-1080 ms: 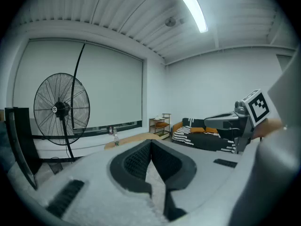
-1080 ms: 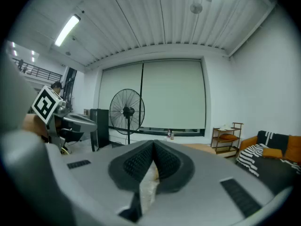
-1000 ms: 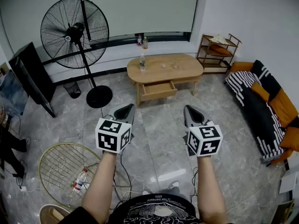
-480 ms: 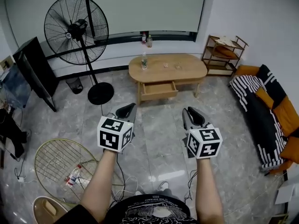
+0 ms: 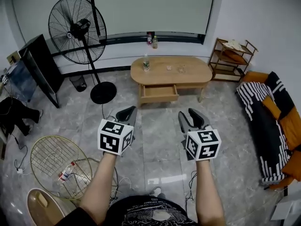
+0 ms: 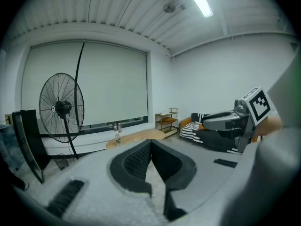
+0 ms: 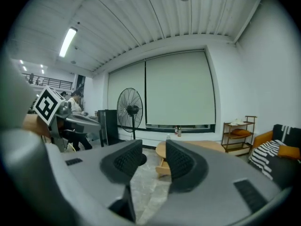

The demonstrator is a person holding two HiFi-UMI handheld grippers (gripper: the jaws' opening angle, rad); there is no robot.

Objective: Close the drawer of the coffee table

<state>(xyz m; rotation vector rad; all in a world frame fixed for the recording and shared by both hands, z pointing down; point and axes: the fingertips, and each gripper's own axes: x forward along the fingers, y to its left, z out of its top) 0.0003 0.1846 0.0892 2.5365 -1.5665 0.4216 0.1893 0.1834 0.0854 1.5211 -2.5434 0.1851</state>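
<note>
The oval wooden coffee table (image 5: 188,68) stands across the room by the window wall, and its drawer (image 5: 160,93) is pulled out toward me. In the right gripper view the table (image 7: 197,146) shows past the jaws with the drawer (image 7: 163,167) between them in the distance. My left gripper (image 5: 130,110) is shut and empty, held over the floor well short of the table. My right gripper (image 5: 191,114) is level with it on the right, its jaws opening with nothing between them. A clear bottle (image 5: 146,63) stands on the tabletop's left end.
A tall standing fan (image 5: 78,29) with a round base (image 5: 103,92) is left of the table. A wooden shelf (image 5: 233,60) and a black sofa (image 5: 270,121) line the right wall. A round wire grille (image 5: 59,166) lies on the floor at my left, with cables near my feet.
Both grippers and the view have moved forward toward the coffee table. The right gripper's jaws, shut a second ago, have spread apart. The left gripper stays shut.
</note>
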